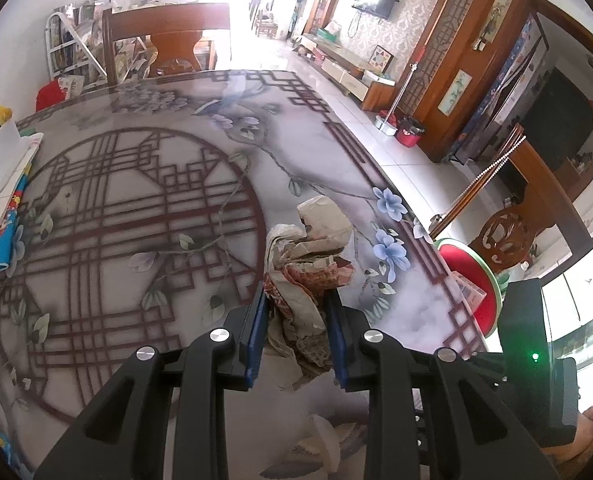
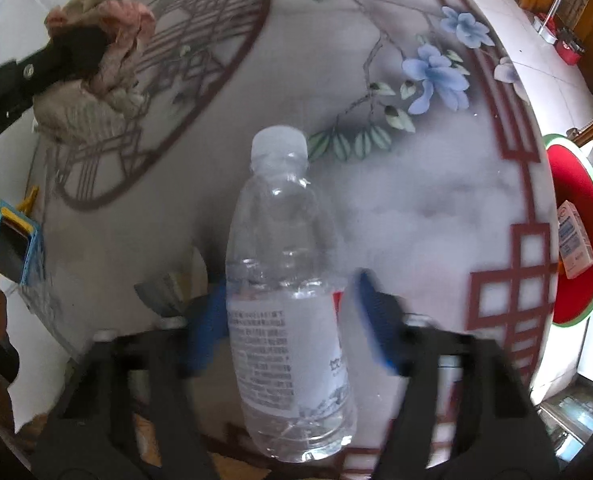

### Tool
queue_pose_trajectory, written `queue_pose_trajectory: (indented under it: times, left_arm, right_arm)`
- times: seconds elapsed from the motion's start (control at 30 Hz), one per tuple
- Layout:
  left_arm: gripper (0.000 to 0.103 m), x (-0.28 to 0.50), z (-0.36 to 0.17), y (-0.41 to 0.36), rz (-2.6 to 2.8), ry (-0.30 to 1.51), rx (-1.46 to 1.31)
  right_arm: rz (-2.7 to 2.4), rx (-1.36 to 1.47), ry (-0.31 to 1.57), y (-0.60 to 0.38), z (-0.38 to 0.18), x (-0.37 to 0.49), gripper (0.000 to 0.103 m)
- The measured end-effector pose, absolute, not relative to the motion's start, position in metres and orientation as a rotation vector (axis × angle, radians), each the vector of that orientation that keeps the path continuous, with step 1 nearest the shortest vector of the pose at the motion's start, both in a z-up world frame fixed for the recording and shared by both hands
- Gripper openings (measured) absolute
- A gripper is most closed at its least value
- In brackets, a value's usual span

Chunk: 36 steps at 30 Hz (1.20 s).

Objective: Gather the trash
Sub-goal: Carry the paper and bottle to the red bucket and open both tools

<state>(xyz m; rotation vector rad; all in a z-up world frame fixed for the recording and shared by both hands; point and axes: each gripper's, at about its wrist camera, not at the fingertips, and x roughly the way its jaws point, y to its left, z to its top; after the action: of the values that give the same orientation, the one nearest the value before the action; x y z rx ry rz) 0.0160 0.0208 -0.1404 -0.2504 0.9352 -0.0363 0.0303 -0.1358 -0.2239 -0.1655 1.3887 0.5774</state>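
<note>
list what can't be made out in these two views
- Right wrist view: motion blur smears the right tool, so whether its blue pads press the clear plastic water bottle is unclear.
- Same view: the bottle's label text is too blurred to read.
- Left wrist view: the left tool hides the lower part of the crumpled brown paper wad.
- Right wrist view: the small carton on the red round stool is too small to read.
</note>
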Motion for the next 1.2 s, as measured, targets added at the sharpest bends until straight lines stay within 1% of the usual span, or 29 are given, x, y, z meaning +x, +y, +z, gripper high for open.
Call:
queue_pose_trajectory:
  times: [0.1,0.27,0.5,0.67,0.77,0.93,1.0,1.03,1.07,1.1,1.13,1.2]
  left_arm:
    - [0.025,0.015,-0.140,0.023,-0.036,0.933,-0.251]
    - [0.025,0.017,-0.138,0.020,-0.049,0.933,-0.247]
    - [0.025,0.039,-0.130,-0.019,-0.157,0.936,-0.225]
    - [0.025,0.069,-0.128,-0.079,-0.298,0.946,-0.203]
    - [0.025,0.087,-0.127,-0.120,-0.379,0.941,-0.172]
    - [0.027,0.115,-0.128,-0.185,-0.485,0.938,-0.124]
    - [0.033,0.119,-0.127,-0.205,-0.515,0.935,-0.111]
    - [0.037,0.123,-0.127,-0.217,-0.534,0.928,-0.102]
    - [0.055,0.126,-0.127,-0.225,-0.543,0.921,-0.094]
    - [0.067,0.126,-0.126,-0.231,-0.546,0.914,-0.088]
    - [0.082,0.127,-0.124,-0.238,-0.542,0.896,-0.081]
    - [0.082,0.126,-0.118,-0.242,-0.545,0.859,-0.082]
  right_arm:
    - [0.570,-0.130,1.361,-0.140,-0.217,0.034,0.054]
    - [0.534,-0.046,1.262,-0.156,-0.187,0.047,0.054]
    - [0.396,0.096,1.131,-0.216,-0.147,0.068,0.054]
    - [0.237,0.221,1.076,-0.292,-0.138,0.081,0.054]
    - [0.156,0.306,1.068,-0.339,-0.142,0.088,0.054]
    - [0.072,0.359,1.043,-0.392,-0.150,0.102,0.054]
    - [0.050,0.374,1.039,-0.407,-0.154,0.105,0.055]
    - [0.042,0.382,1.044,-0.415,-0.157,0.108,0.055]
    - [0.034,0.386,1.048,-0.421,-0.159,0.110,0.055]
    - [0.020,0.387,1.047,-0.426,-0.160,0.112,0.060]
    - [-0.003,0.383,1.037,-0.432,-0.161,0.112,0.067]
    - [-0.037,0.380,1.006,-0.441,-0.158,0.112,0.074]
